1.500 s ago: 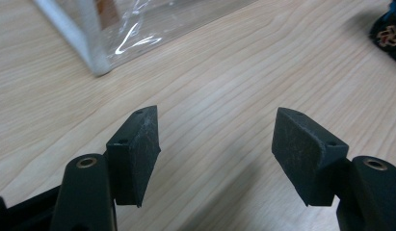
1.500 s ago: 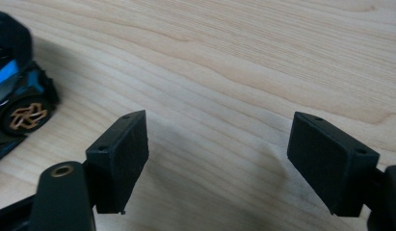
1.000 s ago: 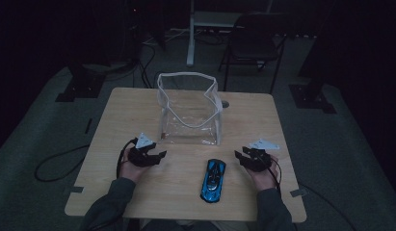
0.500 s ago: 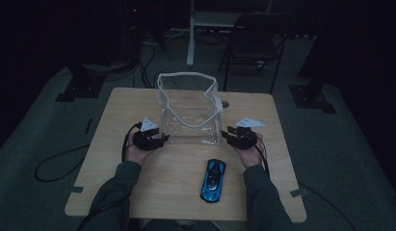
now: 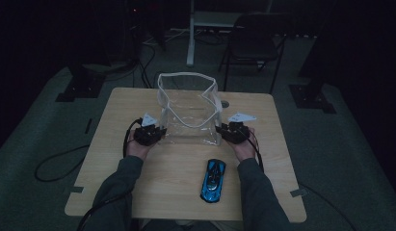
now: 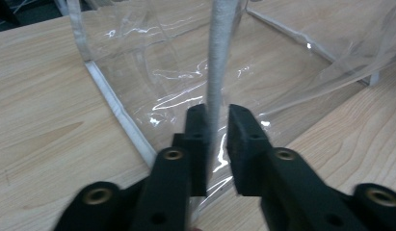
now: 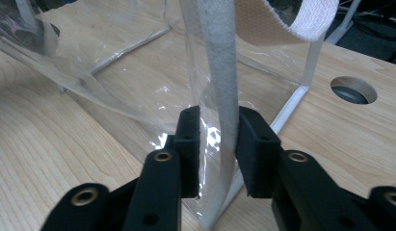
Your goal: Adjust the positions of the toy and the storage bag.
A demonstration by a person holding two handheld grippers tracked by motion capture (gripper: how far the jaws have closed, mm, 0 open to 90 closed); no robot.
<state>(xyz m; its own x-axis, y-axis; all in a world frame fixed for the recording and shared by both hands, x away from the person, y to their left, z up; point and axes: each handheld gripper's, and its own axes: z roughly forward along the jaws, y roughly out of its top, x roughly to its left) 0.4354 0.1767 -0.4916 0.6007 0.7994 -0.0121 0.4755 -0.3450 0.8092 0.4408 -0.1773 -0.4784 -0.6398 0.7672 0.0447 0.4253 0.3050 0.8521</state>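
On grey carpet [image 5: 36, 125], pale wooden table [image 5: 162, 187]

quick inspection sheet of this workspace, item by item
surface: wooden table, round hole near its far edge.
job's things: clear plastic bag upright, open at the top.
clutter: blue toy car on the table, apart from the bag.
grippers: left gripper and right gripper have just been closing, each on a white-edged side of the bag.
cables: one trails from each gripper; more on the floor.
surroundings: dark room, chair behind the table.
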